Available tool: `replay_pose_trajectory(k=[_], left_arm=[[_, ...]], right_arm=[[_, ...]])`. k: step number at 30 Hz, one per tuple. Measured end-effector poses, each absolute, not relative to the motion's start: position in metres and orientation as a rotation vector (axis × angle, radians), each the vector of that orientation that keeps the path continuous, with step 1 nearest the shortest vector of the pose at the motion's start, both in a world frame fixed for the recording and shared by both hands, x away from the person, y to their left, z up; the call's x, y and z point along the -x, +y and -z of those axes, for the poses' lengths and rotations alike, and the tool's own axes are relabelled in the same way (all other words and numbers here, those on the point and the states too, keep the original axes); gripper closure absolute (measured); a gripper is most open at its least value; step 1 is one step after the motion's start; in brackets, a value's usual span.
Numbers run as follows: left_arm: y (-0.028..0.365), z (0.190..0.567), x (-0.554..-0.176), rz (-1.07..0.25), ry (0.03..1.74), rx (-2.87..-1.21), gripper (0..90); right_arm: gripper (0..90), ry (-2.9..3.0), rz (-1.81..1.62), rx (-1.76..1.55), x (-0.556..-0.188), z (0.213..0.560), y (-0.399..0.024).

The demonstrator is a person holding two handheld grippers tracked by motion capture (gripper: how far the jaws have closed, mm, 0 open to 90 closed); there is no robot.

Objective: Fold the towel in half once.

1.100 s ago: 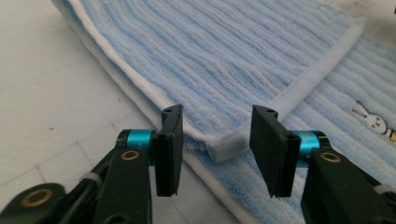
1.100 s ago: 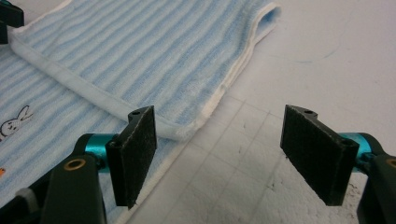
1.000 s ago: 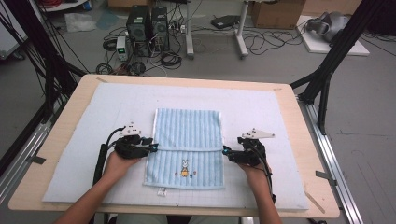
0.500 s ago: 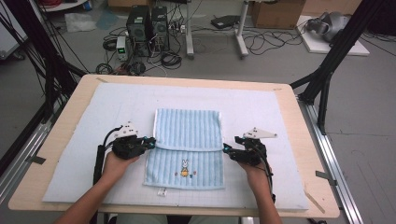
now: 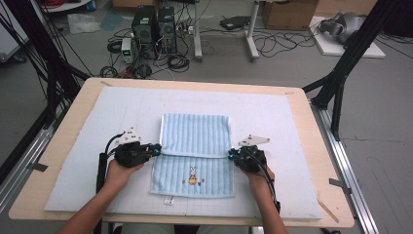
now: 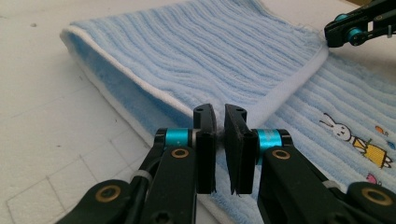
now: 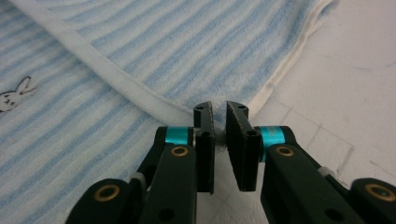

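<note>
While the bench (image 5: pixel 58 146) carries a white foam mat (image 5: pixel 292 146), a folded blue striped towel (image 5: pixel 195 134) lies at its middle with a gripper pinching each side.

Beyond the bench's far edge stand computer towers (image 5: pixel 155 24), loose cables (image 5: pixel 272 46) and a cardboard box (image 5: pixel 290 12) on the floor, well apart from the work; nothing lies between the grippers and the towel. The towel's far half is doubled toward the person, its white hem (image 6: pixel 289 86) crossing above the rabbit print (image 5: pixel 193 174). The left gripper (image 5: pixel 157 147) has its fingers narrowed onto the fold's left end, cloth pressed between the pads. The right gripper (image 5: pixel 231 154) has just been closing and now nips the hem's right end. Against the earlier frames, both grippers sit in much the same spots, and the towel lies unchanged.
</note>
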State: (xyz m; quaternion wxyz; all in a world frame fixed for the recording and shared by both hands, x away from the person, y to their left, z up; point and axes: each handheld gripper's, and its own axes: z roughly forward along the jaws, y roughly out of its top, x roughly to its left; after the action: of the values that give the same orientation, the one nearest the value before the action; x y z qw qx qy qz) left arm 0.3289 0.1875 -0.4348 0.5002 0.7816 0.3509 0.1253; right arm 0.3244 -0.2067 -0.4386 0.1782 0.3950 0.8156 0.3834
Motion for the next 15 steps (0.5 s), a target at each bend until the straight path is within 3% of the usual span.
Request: replay_pose_trajectory(k=[15], left_arm=[[0.197,0.427,-0.300,-0.261,0.831,-1.852,82.6]], right_arm=[[82.8,2.293,-1.153,-1.070,-0.297,0.423,-0.210]])
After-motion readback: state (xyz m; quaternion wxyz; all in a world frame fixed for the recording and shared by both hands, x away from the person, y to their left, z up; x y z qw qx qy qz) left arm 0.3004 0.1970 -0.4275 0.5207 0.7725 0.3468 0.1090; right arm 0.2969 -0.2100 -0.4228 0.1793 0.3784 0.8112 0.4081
